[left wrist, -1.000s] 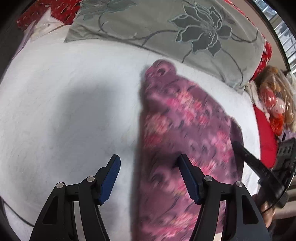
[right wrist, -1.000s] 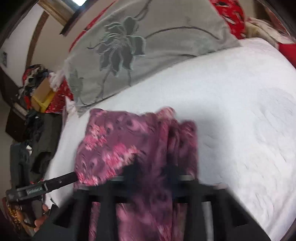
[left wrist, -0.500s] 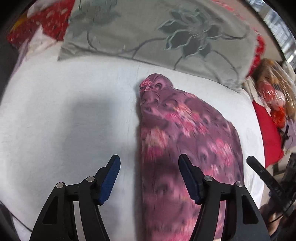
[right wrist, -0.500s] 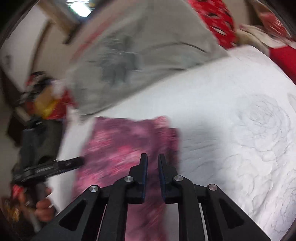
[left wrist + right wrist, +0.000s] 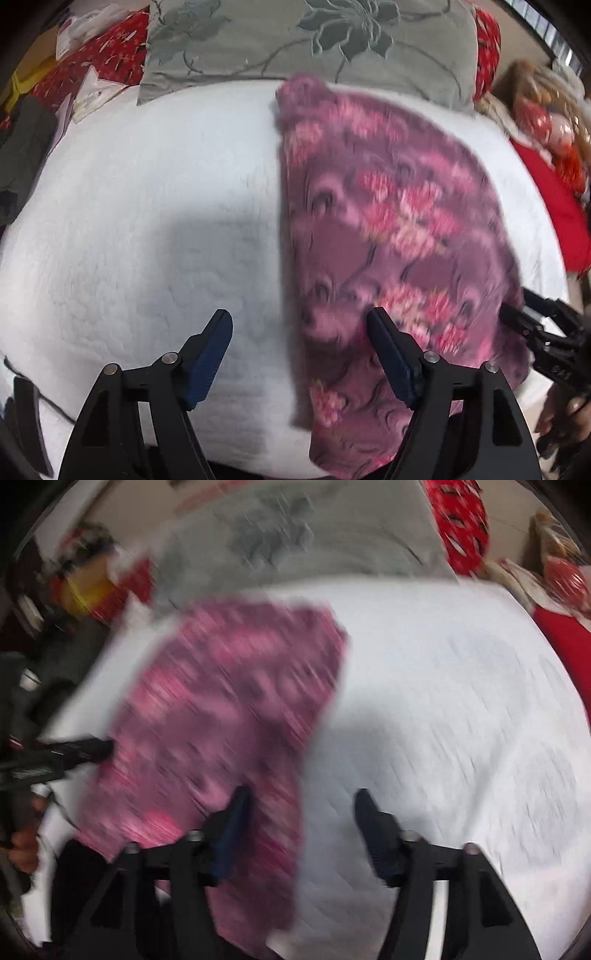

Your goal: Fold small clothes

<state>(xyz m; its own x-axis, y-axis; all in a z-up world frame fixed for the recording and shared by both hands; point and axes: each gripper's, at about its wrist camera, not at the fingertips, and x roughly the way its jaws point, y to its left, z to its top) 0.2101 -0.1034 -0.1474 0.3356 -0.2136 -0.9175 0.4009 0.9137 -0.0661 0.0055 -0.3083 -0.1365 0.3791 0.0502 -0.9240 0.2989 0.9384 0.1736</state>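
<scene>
Purple garment (image 5: 388, 229), printed with pink flowers, is lying flat on the white quilted bedspread (image 5: 147, 221), which is filling most of both views. In the left wrist view the cloth is occupying the right half of the bed, its straight left edge running from the far pillow toward the near edge; in the right wrist view (image 5: 229, 709) it is sitting on the left half, badly blurred. A grey pillow (image 5: 295, 37) with a dark flower pattern is lying along the far side, its near edge just touching the garment's far corner. Red patterned fabric (image 5: 103, 66) is showing at the far left behind the pillow, and more red bedding (image 5: 554, 206) is lying off the right side.

The left gripper (image 5: 299, 325) is hovering with its jaws spread wide, having just been opening further; the garment's left edge is passing between the blue pads, which are not pressing on it. The right gripper (image 5: 303, 805) is also standing apart, its jaws having just been opening, with the garment's right edge lying below and between them, unclamped. Each view is catching the other tool at its side edge, with a hand (image 5: 22, 849) on the handle.
</scene>
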